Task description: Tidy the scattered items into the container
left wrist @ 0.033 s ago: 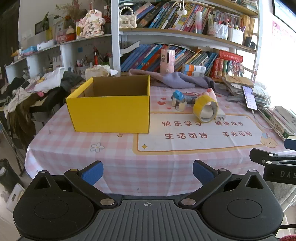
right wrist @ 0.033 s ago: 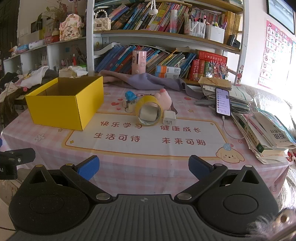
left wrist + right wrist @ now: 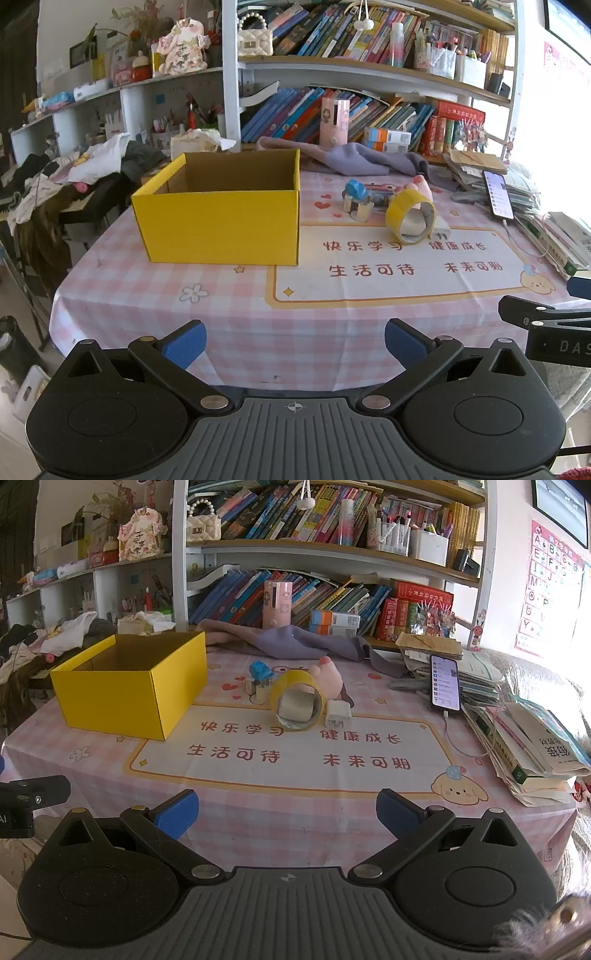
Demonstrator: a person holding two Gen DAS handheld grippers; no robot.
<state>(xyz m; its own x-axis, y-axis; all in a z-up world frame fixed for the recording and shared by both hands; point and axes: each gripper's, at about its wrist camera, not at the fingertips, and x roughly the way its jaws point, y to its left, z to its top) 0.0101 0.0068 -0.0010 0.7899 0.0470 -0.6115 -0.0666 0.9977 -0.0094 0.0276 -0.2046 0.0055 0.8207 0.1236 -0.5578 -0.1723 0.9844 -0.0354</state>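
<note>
An open yellow cardboard box (image 3: 221,225) (image 3: 129,698) stands on the left half of the pink checked tablecloth (image 3: 229,314), and its inside looks empty. To its right lies a small cluster: a yellow tape roll (image 3: 397,206) (image 3: 291,681) on its side, a white charger plug (image 3: 338,714) (image 3: 441,233), a small blue-topped item (image 3: 356,190) (image 3: 258,672) and a pink toy (image 3: 328,677). My left gripper (image 3: 295,341) hovers open at the table's near edge, far short of the box. My right gripper (image 3: 287,812) is also open and holds nothing, near the front edge facing the cluster.
A phone (image 3: 445,683) on a cable leans on stacked books and papers (image 3: 535,749) at the right edge. A purple cloth (image 3: 295,642) lies at the back, before a crowded bookshelf (image 3: 332,554). Clothes are piled left of the table (image 3: 74,170).
</note>
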